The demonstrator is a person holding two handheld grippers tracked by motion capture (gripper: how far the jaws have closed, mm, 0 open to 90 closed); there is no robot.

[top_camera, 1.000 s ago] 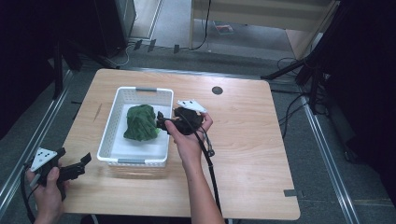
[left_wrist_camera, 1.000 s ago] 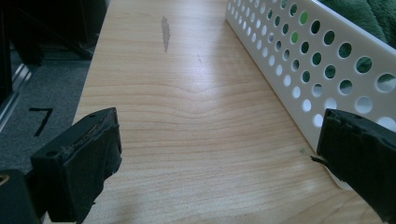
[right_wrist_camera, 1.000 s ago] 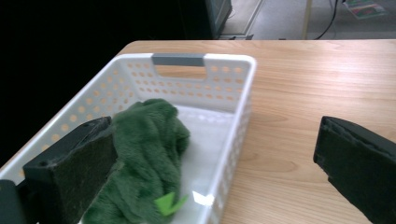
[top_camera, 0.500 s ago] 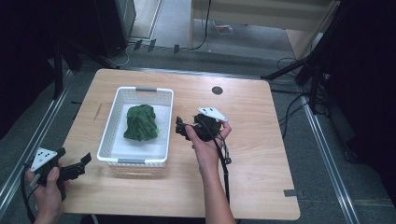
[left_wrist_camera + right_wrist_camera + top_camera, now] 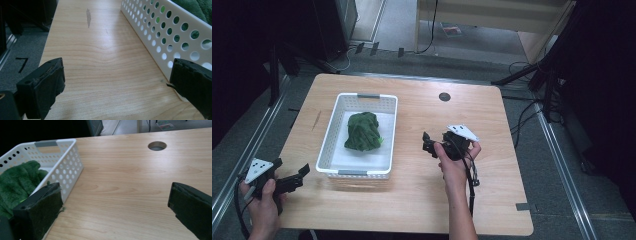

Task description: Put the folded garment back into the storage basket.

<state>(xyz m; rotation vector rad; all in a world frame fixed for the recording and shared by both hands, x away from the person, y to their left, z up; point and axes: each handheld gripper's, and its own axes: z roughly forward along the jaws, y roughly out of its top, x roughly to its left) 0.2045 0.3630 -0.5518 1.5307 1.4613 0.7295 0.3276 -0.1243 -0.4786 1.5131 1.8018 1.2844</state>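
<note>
The green plush cloth (image 5: pixel 363 131) sits bunched in the white perforated basket (image 5: pixel 328 150) on the left half of the table (image 5: pixel 492 115), heaped toward the far end with bare white floor showing at the near end. The right gripper (image 5: pixel 428 145) hovers over open wood, well clear of the basket's right wall, jaws spread wide and holding nothing. From the right gripper view the pads (image 5: pixel 40 215) frame bare table, with the cloth (image 5: pixel 15 185) and basket wall (image 5: pixel 67 167) off to the left. The left gripper (image 5: pixel 297 176) hangs at the table's near left corner, also apart and empty, its view looking along the basket's outer wall (image 5: pixel 160 37).

So where's the risk? By the look of it the drop is done, and the danger now is mostly carelessness. That left gripper's far jaw rides very close to the basket wall; a swing toward it could nudge the light plastic basket across the smooth wood, or tip it. The cloth also mounds about as high as the rim, so a low sweep over the basket could snag the pile and drag it out. And the cable (image 5: pixel 472 175) trailing off the right gripper lies across the table, free to catch if the hand jerks.
</note>
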